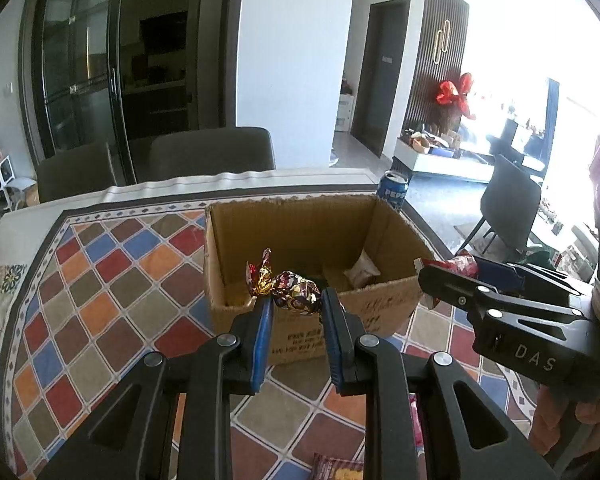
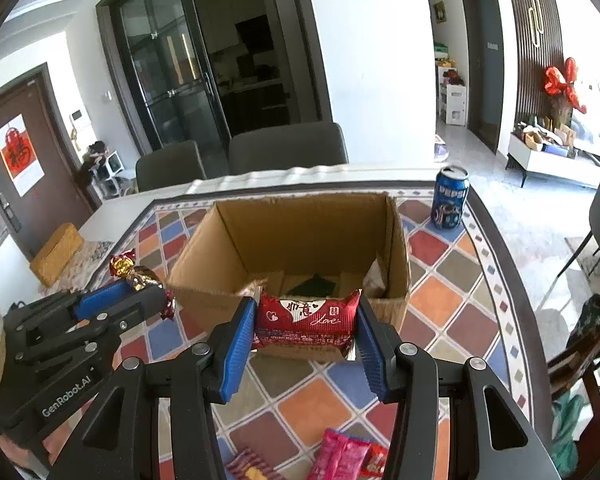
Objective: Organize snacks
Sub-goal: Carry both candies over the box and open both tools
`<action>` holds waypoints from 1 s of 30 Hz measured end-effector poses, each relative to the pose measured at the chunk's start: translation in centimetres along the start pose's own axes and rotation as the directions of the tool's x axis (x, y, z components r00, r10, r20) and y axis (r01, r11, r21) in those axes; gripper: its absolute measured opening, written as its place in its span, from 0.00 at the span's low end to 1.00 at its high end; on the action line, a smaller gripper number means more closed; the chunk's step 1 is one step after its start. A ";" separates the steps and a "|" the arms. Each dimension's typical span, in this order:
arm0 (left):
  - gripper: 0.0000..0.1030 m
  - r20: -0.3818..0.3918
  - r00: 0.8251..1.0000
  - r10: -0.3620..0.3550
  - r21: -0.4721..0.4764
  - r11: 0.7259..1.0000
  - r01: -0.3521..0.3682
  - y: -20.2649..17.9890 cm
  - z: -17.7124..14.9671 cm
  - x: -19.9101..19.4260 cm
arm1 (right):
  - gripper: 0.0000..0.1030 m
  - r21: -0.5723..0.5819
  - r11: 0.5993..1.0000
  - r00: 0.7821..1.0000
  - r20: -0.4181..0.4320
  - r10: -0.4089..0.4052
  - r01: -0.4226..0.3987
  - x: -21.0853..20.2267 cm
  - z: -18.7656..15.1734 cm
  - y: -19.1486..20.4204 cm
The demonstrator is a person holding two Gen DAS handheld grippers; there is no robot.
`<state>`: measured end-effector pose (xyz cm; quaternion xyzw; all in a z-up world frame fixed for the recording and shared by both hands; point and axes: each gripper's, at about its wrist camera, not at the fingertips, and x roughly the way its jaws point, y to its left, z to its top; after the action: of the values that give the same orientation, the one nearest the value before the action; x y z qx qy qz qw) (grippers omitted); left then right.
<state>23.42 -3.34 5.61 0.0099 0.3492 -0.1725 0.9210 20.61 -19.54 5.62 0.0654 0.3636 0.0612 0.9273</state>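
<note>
An open cardboard box (image 1: 384,300) (image 2: 398,240) stands on the patterned tablecloth. My left gripper (image 1: 296,300) is shut on a gold-and-red foil candy (image 1: 288,286), held just in front of the box's near wall; the candy also shows in the right wrist view (image 2: 140,274). My right gripper (image 2: 306,316) is shut on a red snack packet (image 2: 306,318) at the box's near rim; it shows at the right of the left wrist view (image 1: 432,276). A pale packet (image 1: 362,270) and a dark item (image 2: 314,284) lie inside the box.
A blue Pepsi can (image 2: 450,198) (image 1: 392,190) stands behind the box on the right. Loose pink and red snack packets (image 2: 342,456) lie on the cloth near me. Grey chairs (image 2: 286,146) stand behind the table. A yellow block (image 2: 56,254) lies at the left.
</note>
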 end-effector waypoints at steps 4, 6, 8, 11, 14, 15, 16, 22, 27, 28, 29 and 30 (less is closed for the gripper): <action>0.24 0.007 1.000 0.004 0.004 1.000 -0.004 0.0 0.7 0.3 | 0.48 -0.004 1.000 1.000 0.014 -0.004 0.004 0.3 0.7 -0.1; 0.24 0.009 1.000 0.008 0.005 1.000 -0.008 0.1 1.1 0.5 | 0.48 -0.007 1.000 1.000 0.022 -0.002 0.003 0.3 1.0 -0.2; 0.24 0.009 1.000 0.009 0.004 1.000 -0.009 0.2 1.4 0.8 | 0.48 -0.007 1.000 1.000 0.028 -0.005 0.006 0.4 1.3 -0.3; 0.24 0.009 1.000 0.010 0.007 1.000 -0.010 0.3 1.8 1.2 | 0.48 -0.010 1.000 0.999 0.035 -0.005 0.005 0.7 1.8 -0.4; 0.24 0.008 1.000 0.016 0.009 1.000 -0.016 0.5 2.3 1.7 | 0.48 -0.017 1.000 0.999 0.040 -0.003 0.004 1.1 2.3 -0.5; 0.24 0.007 1.000 0.016 0.009 1.000 -0.016 0.6 2.4 1.9 | 0.48 -0.020 1.000 0.999 0.040 -0.005 0.005 1.3 2.5 -0.5; 0.24 0.006 1.000 0.017 0.008 1.000 -0.017 0.6 2.6 2.2 | 0.48 -0.021 1.000 0.999 0.041 -0.004 0.005 1.4 2.7 -0.5; 0.24 -0.006 1.000 0.022 0.002 1.000 -0.022 1.0 3.4 3.8 | 0.48 -0.026 1.000 0.999 0.036 -0.018 0.019 2.8 3.5 -0.9; 0.24 -0.023 0.999 0.024 -0.004 1.000 -0.024 1.3 3.8 5.2 | 0.48 -0.026 0.999 0.999 0.024 -0.026 0.026 4.0 3.8 -1.3; 0.24 -0.027 0.999 0.026 -0.006 1.000 -0.026 1.4 3.8 5.6 | 0.48 -0.026 0.999 0.999 0.020 -0.027 0.027 4.3 3.8 -1.4; 0.24 -0.030 0.999 0.026 -0.006 1.000 -0.027 1.4 3.9 5.8 | 0.48 -0.028 0.999 0.999 0.017 -0.028 0.029 4.5 3.9 -1.3; 0.24 -0.033 0.999 0.028 -0.006 1.000 -0.028 1.4 3.9 6.0 | 0.48 -0.028 0.999 0.999 0.015 -0.030 0.030 4.6 3.9 -1.3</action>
<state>30.55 -4.39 4.51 0.0146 0.3646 -0.1582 0.9175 26.70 -20.34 5.12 0.0472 0.3570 0.0519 0.9315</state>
